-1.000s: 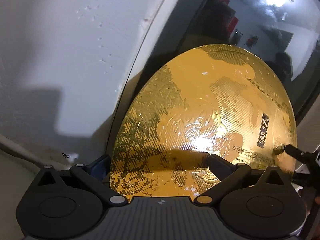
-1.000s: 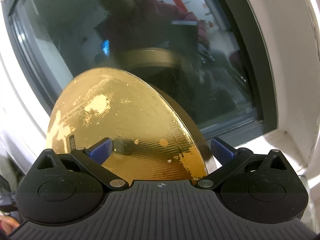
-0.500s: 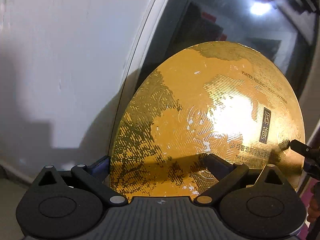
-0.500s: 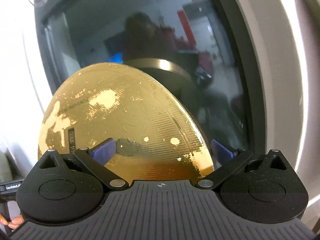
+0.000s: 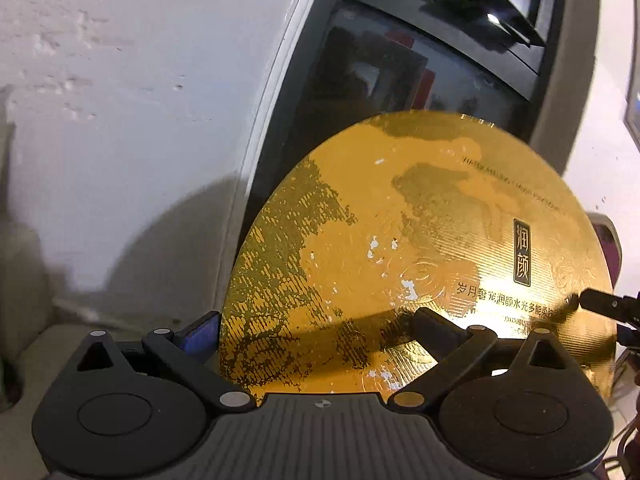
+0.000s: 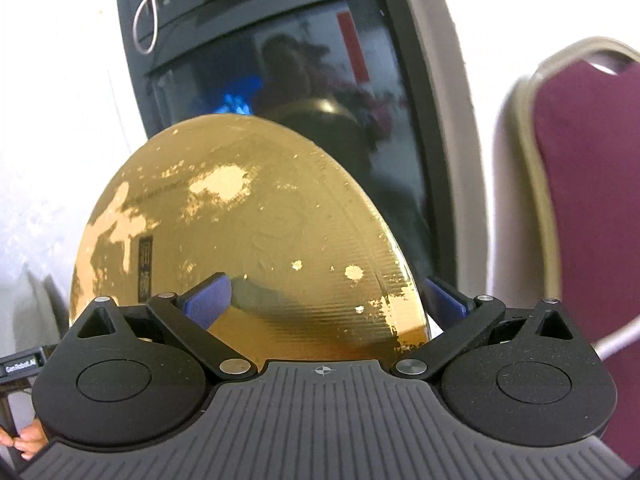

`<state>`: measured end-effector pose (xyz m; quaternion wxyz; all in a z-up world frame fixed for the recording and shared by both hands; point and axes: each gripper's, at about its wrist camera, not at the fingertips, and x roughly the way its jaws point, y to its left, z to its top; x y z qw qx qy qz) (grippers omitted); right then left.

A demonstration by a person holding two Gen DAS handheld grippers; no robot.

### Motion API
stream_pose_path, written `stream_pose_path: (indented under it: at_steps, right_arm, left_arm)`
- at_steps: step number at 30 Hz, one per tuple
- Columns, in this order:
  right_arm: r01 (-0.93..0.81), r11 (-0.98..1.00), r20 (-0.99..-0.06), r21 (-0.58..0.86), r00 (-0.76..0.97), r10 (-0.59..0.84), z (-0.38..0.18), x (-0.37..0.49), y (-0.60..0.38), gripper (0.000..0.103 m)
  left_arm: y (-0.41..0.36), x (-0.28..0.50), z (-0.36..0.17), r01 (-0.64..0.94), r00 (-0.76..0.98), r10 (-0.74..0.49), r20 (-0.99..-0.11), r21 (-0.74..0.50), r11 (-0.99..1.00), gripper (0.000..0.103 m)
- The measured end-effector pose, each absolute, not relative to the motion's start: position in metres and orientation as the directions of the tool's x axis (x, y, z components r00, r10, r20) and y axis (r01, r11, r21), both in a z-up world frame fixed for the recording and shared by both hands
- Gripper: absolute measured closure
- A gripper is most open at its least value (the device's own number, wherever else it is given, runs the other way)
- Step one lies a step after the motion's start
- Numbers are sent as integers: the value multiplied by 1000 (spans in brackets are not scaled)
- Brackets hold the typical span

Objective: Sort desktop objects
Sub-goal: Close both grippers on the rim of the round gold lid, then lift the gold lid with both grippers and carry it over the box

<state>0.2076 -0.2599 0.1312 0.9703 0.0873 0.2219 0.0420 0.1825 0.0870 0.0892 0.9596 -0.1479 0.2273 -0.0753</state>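
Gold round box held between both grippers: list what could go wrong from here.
1. The left gripper and the right gripper both clamp the gold round box near its rim; if the hands drift apart or twist, it may slip or flex.
2. The box hangs close to the dark window; a forward push could knock the glass.
3. Its foil is already flaking, so hard pad pressure could strip more.

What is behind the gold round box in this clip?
Behind the gold round box stands a dark glass window in a black frame, with white wall to its left and a maroon chair to its right. The box covers the window's lower part and sill.
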Motion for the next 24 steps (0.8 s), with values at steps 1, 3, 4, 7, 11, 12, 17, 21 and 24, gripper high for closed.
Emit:
stream_pose_path:
  at_steps: [1, 3, 4, 7, 11, 12, 17, 21, 24]
  right_arm:
    - [-38, 981, -440, 188, 890, 119, 130, 194, -260, 1]
    - [-30, 979, -468, 200, 875, 122, 128, 167, -260, 1]
    - [-26, 978, -480, 208, 868, 125, 127, 154, -259, 1]
    - [-8, 973, -502, 231, 856, 126, 120, 121, -257, 1]
    - [11, 973, -534, 231, 838, 117, 116, 81, -256, 1]
    - [16, 974, -545, 224, 831, 112, 116, 74, -255, 1]
    - [54, 981, -585, 188, 808, 67, 117, 52, -255, 1]
    - [99, 977, -591, 187, 806, 31, 123, 34, -269, 1]
    - [129, 981, -591, 148, 807, -18, 132, 17, -278, 1]
  left_arm:
    - [86, 176, 88, 72, 884, -206, -421, -312, 947, 4]
    - [91, 166, 89, 58, 878, -193, -439, -304, 951, 4]
    - [91, 156, 88, 50, 874, -188, -449, -301, 952, 4]
    - [89, 127, 82, 23, 857, -171, -486, -294, 956, 4]
    - [80, 97, 79, 4, 838, -159, -522, -285, 958, 4]
    - [79, 92, 77, 2, 834, -163, -527, -293, 956, 4]
    - [64, 79, 73, 15, 823, -190, -536, -314, 949, 4]
    - [53, 66, 62, 49, 801, -255, -542, -365, 930, 4]
    - [41, 63, 56, 77, 778, -311, -546, -408, 910, 4]
